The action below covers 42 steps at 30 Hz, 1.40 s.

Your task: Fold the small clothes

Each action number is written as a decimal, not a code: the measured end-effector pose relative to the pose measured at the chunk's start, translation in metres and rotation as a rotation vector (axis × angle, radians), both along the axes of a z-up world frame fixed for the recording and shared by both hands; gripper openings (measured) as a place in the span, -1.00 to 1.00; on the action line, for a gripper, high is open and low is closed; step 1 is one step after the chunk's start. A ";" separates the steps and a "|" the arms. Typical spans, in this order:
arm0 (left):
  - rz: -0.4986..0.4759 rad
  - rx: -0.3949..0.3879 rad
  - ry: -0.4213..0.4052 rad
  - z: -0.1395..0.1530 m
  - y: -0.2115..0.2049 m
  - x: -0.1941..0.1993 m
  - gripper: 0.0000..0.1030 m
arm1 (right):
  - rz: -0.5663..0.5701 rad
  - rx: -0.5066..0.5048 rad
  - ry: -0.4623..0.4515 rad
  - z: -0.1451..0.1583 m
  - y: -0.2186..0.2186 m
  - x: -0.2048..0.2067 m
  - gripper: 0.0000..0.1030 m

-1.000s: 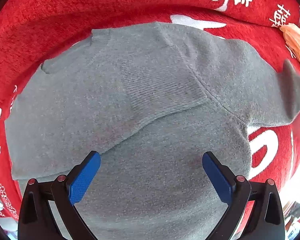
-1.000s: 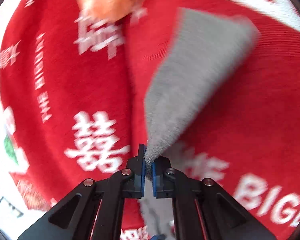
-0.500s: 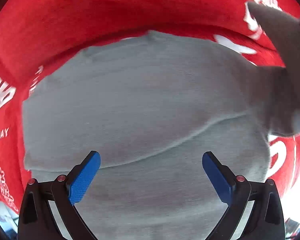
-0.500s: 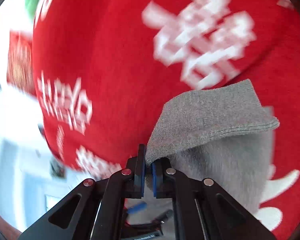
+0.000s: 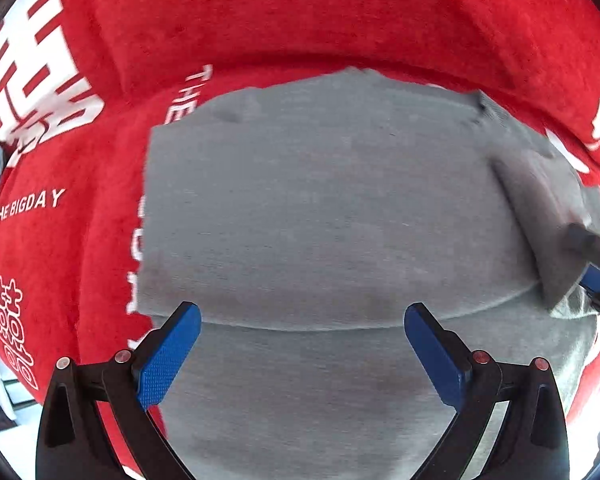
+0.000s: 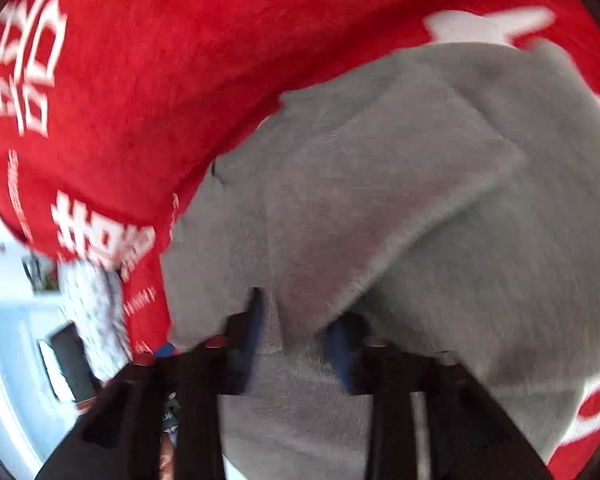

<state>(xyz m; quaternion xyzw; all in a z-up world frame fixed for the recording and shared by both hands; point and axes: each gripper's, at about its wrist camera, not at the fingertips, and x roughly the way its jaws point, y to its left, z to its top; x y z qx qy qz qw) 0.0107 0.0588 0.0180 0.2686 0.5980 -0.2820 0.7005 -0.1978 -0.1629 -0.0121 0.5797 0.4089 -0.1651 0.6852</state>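
A grey knit sweater (image 5: pixel 320 220) lies flat on a red blanket (image 5: pixel 300 12), with one sleeve folded across its body. My left gripper (image 5: pixel 300 344) hangs open above the sweater's lower part, pointing down, with nothing between its blue pads. In the right wrist view the other sleeve (image 6: pixel 380 208) lies folded over the sweater's body (image 6: pixel 520 300). My right gripper (image 6: pixel 298 332) is opening, and the cuff's corner sits loose between its blurred fingers. That gripper also shows at the right edge of the left wrist view (image 5: pixel 592 264), by the sleeve's end.
The red blanket (image 6: pixel 160 80) bears white characters and lettering and rises in a fold behind the sweater. Past its left edge, in the right wrist view, a white patterned thing (image 6: pixel 96 300) and a dark object (image 6: pixel 68 360) show on a pale floor.
My right gripper carried the sleeve from the blanket over onto the sweater's body, and its jaws have come apart. My left gripper slid sideways over the sweater, still open.
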 end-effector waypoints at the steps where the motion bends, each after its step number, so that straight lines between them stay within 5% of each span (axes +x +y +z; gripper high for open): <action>1: 0.007 -0.008 0.001 0.000 0.004 0.006 0.98 | -0.056 -0.008 0.002 0.002 -0.003 -0.009 -0.05; 4: 0.033 -0.064 0.029 0.002 0.008 0.021 0.98 | -0.202 -0.014 0.010 0.002 -0.019 -0.027 -0.14; 5: 0.046 -0.093 0.050 0.004 0.011 0.026 0.98 | -0.244 -0.004 0.001 0.001 -0.026 -0.028 -0.32; 6: 0.065 -0.142 0.088 0.006 0.016 0.034 0.98 | -0.260 -0.005 -0.009 0.002 -0.031 -0.025 -0.80; 7: 0.078 -0.185 0.124 0.008 0.019 0.040 0.98 | -0.240 -0.029 -0.020 0.006 -0.035 -0.014 -0.84; 14: 0.138 -0.394 0.366 0.006 0.023 0.064 0.98 | 0.206 -0.175 -0.111 0.030 0.014 0.088 -0.84; 20: 0.136 -0.395 0.461 -0.014 0.005 0.056 0.98 | 0.360 -0.094 0.028 -0.009 0.057 0.096 -0.53; 21: 0.128 -0.387 0.466 -0.017 0.001 0.053 0.98 | 0.349 -0.080 0.025 -0.008 0.058 0.089 -0.30; 23: 0.115 -0.369 0.464 -0.022 -0.009 0.048 0.98 | 0.303 -0.052 0.020 -0.007 0.054 0.064 0.01; 30: 0.097 -0.348 0.443 -0.022 -0.036 0.037 0.96 | 0.008 0.058 0.025 -0.005 0.026 -0.062 0.07; 31: 0.097 -0.342 0.419 -0.020 -0.042 0.035 0.89 | -0.048 0.074 0.025 -0.005 0.020 -0.082 0.07; 32: 0.096 -0.343 0.412 -0.020 -0.044 0.034 0.34 | -0.112 0.096 0.019 -0.009 0.018 -0.094 0.07; 33: 0.088 -0.344 0.419 -0.020 -0.048 0.033 -0.59 | -0.177 0.117 0.001 -0.013 0.014 -0.105 0.07; 34: 0.081 -0.344 0.436 -0.021 -0.050 0.035 -0.74 | -0.224 0.128 -0.016 -0.016 0.012 -0.110 0.07; 37: 0.078 -0.413 0.388 0.000 -0.043 0.046 -0.73 | -0.320 0.116 -0.034 -0.018 0.002 -0.119 0.07; 42: 0.111 -0.446 0.341 0.018 -0.017 0.066 -0.73 | -0.293 -0.005 -0.018 0.006 -0.020 -0.101 0.07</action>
